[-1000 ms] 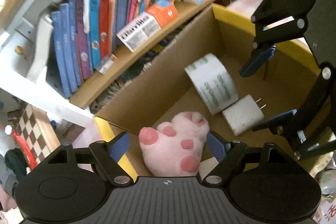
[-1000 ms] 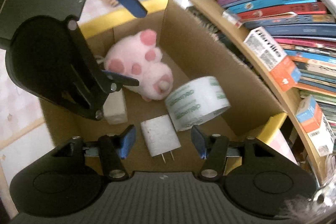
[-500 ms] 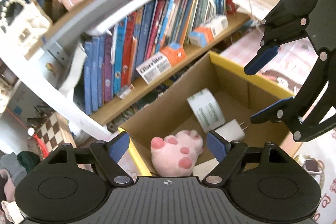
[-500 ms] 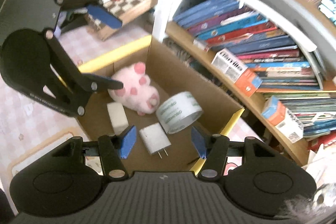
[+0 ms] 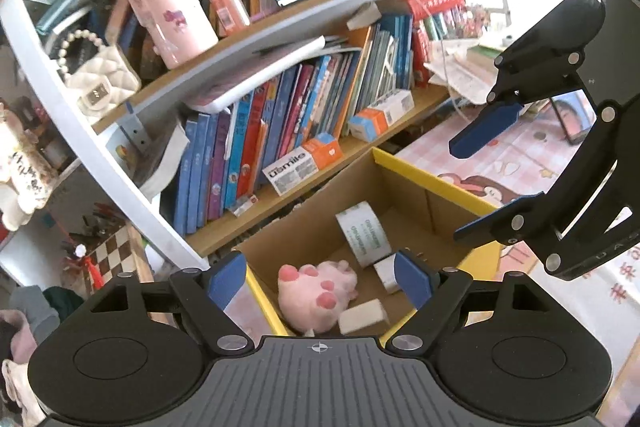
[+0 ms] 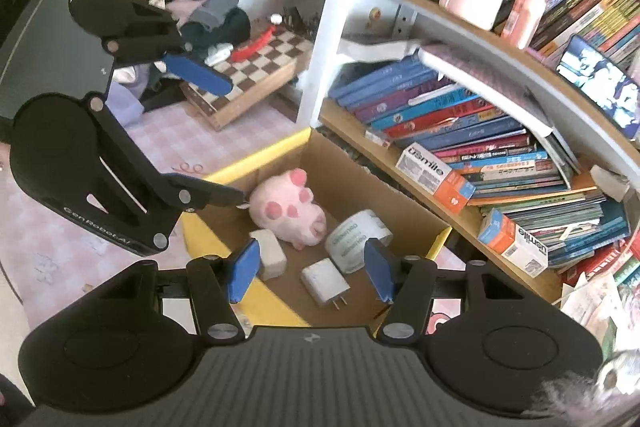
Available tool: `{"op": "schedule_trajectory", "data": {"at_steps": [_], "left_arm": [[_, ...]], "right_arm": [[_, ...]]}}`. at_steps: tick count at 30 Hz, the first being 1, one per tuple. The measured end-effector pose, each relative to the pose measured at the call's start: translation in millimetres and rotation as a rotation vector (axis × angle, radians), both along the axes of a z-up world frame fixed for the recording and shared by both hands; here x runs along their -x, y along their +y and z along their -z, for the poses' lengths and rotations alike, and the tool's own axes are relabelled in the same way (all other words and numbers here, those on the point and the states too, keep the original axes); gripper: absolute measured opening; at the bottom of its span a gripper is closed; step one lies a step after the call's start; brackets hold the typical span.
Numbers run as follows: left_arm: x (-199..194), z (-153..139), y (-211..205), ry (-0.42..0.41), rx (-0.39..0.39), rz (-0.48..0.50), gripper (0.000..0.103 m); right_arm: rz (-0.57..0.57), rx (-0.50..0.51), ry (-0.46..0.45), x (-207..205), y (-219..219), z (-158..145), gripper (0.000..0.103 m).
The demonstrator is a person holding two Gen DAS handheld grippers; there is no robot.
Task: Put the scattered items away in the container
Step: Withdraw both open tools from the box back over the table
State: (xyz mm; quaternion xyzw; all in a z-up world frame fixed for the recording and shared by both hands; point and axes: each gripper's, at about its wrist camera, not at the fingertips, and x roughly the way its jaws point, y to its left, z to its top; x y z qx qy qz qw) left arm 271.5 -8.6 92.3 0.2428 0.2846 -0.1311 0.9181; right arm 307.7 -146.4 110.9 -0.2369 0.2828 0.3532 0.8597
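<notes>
- My left gripper (image 5: 320,277) hangs above the near end of the cardboard box (image 5: 404,183), its blue fingers spread wide with nothing between them.
- My right gripper (image 6: 310,269) hovers over the box's near yellow-taped edge, fingers just as wide and empty; each gripper shows in the other's view, well apart, with open air between them above the box.
- Inside the box, nearest in my right view, a smooth white plug charger (image 6: 324,283) lies flat with its two prongs towards me.
- Just beside it a pale, blocky sponge (image 6: 269,253) sits against the side wall.
- A roll of white printed tape (image 6: 357,241) lies on its side near the far wall, close to the charger.
- The soft pink paw toy (image 6: 288,209) fills the far corner, touching the sponge's end.
- My left view shows the same four from the other end, the paw toy (image 5: 316,293) closest and the charger half hidden behind my finger.
- The box rim is taped yellow, the walls plain brown card.
- Beyond the far wall, wooden bookshelves (image 5: 280,195) crowd close, packed with books (image 6: 460,131).
- Only my right view shows the chessboard (image 6: 256,67) on the pink floor.
</notes>
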Motion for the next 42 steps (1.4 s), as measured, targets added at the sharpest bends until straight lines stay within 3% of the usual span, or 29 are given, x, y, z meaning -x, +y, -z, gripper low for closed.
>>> {"op": "schedule_trajectory", "data": {"at_steps": [11,18,24,32,42], "left_arm": [[64,0,19,-0.068,0.102,-0.054,0.085],[110,4,38,-0.168,0.229,-0.172,0.093],[145,18,51,-0.196,0.331,-0.265,0.093],[178,54,49,-0.158,0.367,-0.316,0.093],[196,88,36,-0.072,0.325,-0.294,0.093]], "right_arm": [[0.134,-0.11,-0.044,57,-16,0,0.057],[0.31,-0.251,-0.068,98,-39,7,0.062],[0.418,-0.286,-0.102,135,-54,25,0.063],[0.521,-0.277,-0.089,178,-62,64,0.066],[0.546,-0.2,-0.008,205,-56,107,0.068]]}}
